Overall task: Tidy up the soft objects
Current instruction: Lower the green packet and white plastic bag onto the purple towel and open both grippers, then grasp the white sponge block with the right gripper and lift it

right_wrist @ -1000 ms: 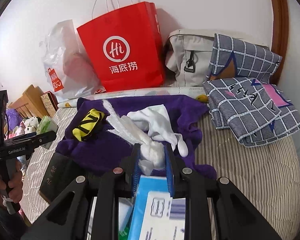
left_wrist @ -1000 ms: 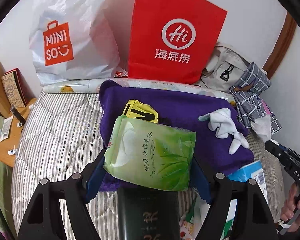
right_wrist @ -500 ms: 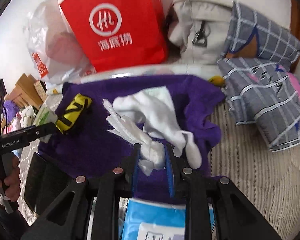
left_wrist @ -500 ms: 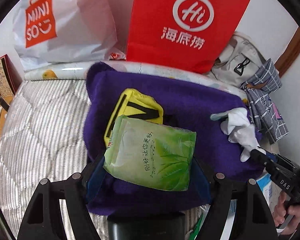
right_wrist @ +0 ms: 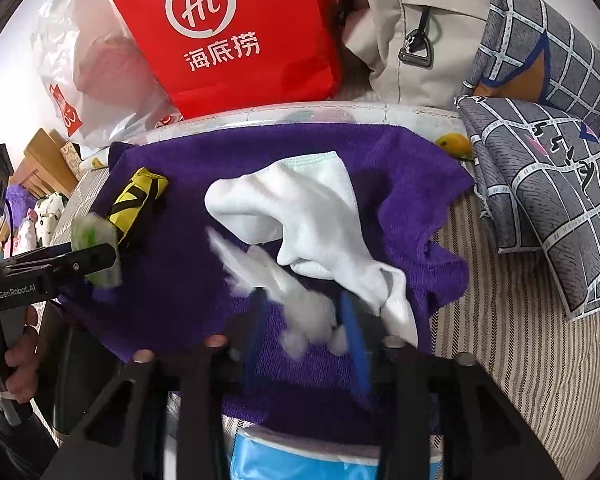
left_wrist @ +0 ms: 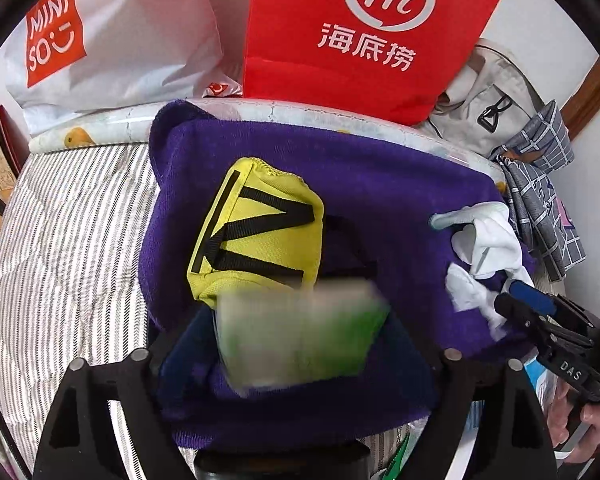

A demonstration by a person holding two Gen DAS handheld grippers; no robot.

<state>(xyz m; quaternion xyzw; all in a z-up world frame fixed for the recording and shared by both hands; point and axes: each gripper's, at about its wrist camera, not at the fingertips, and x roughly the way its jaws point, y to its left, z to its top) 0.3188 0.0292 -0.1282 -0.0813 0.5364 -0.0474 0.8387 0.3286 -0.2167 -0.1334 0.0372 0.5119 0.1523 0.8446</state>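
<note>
A purple towel (left_wrist: 380,208) (right_wrist: 204,264) lies spread on the striped bed. On it lie a yellow pouch with black straps (left_wrist: 260,240) (right_wrist: 136,196) and a white sock (right_wrist: 312,216) (left_wrist: 488,240). My left gripper (left_wrist: 300,344) has its jaws apart; a green tissue pack (left_wrist: 300,340) (right_wrist: 96,248) sits blurred between them, just in front of the pouch. My right gripper (right_wrist: 308,320) has its jaws apart too; a crumpled white tissue (right_wrist: 300,312) is blurred between them, just in front of the sock.
A red paper bag (left_wrist: 364,32) and a white Miniso bag (left_wrist: 100,36) stand against the wall behind the towel. A beige backpack (right_wrist: 412,36) and grey checked pillows (right_wrist: 540,168) lie at the right. A blue packet (right_wrist: 300,460) lies at the near edge.
Both grippers moved forward over the towel and opened. The green pack and the white tissue, held tight before, now blur loose between the jaws.
</note>
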